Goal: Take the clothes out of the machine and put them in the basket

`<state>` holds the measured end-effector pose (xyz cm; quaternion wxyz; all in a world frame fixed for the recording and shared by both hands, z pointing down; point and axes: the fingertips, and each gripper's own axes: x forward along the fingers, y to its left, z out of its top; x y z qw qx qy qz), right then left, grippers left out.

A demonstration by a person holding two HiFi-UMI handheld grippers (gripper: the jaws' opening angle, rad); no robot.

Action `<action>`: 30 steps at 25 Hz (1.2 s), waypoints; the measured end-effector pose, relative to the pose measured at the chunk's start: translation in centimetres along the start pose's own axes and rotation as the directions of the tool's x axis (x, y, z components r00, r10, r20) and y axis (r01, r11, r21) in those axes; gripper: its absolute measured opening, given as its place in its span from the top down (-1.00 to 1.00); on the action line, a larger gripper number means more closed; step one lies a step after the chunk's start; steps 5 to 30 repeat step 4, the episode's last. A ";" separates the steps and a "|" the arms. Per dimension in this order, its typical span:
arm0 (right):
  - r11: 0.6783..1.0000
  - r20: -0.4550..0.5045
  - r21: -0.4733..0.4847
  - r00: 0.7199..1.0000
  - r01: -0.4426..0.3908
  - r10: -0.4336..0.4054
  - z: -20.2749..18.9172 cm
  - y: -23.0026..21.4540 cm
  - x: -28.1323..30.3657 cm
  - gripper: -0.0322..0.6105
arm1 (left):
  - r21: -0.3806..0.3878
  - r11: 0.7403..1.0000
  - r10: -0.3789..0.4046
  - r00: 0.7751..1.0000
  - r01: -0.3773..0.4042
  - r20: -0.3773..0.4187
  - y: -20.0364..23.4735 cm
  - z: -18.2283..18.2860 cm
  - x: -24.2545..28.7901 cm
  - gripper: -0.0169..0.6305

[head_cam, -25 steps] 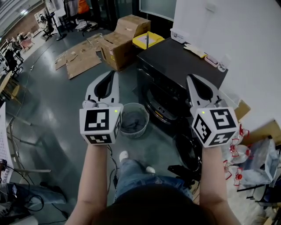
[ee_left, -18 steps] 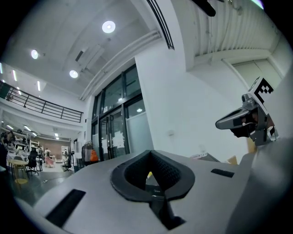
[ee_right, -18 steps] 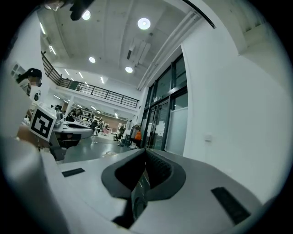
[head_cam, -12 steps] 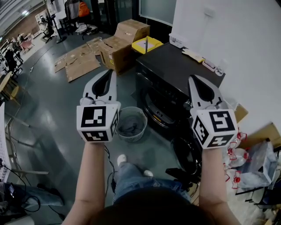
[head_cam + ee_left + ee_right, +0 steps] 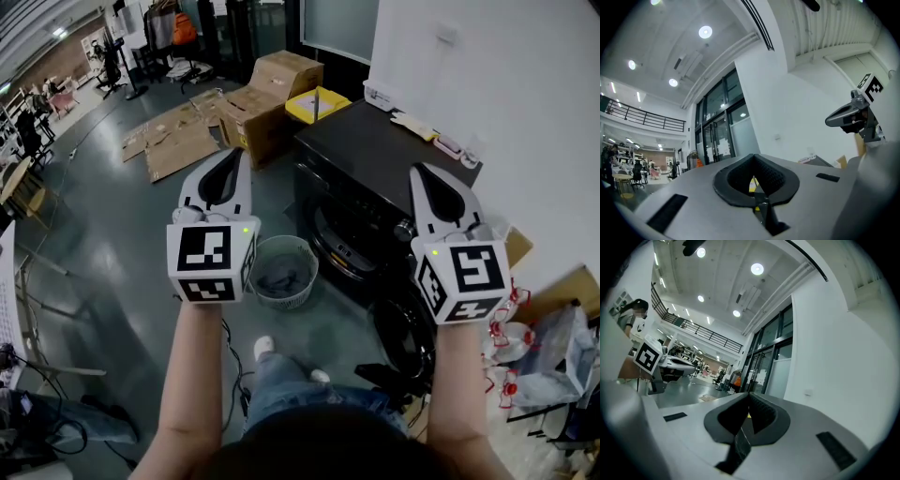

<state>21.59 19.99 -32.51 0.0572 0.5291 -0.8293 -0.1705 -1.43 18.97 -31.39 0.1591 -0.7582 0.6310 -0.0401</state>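
Observation:
The black washing machine stands against the white wall, its round door swung open toward the floor. A white laundry basket sits on the floor left of it, with grey clothes inside. My left gripper is held up level above the floor left of the machine, jaws shut and empty. Over the machine's front hangs my right gripper, likewise shut with nothing in it. In the left gripper view the jaws meet, and the right gripper shows at the right edge. The right gripper view shows its closed jaws.
Cardboard boxes and flattened cardboard lie on the floor behind the basket, with a yellow box beside the machine. Small items rest on the machine's top. Bags and red-capped things crowd the right. Cables trail at lower left.
Both grippers stay raised and shut. The right one has risen slightly and rolled a little. The head view has shifted a bit, so the basket sits slightly lower left.

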 end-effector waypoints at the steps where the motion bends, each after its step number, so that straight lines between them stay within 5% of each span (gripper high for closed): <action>1: 1.000 0.002 0.004 1.000 0.006 -0.006 0.0 -0.1 -0.1 0.90 | 0.002 1.000 0.001 1.000 -0.001 0.001 0.0 0.1 0.0 0.95; 30: 1.000 0.007 0.018 1.000 0.019 -0.019 0.0 -0.3 -0.4 0.90 | 0.008 1.000 0.004 1.000 -0.004 0.000 -0.2 0.4 -0.2 0.95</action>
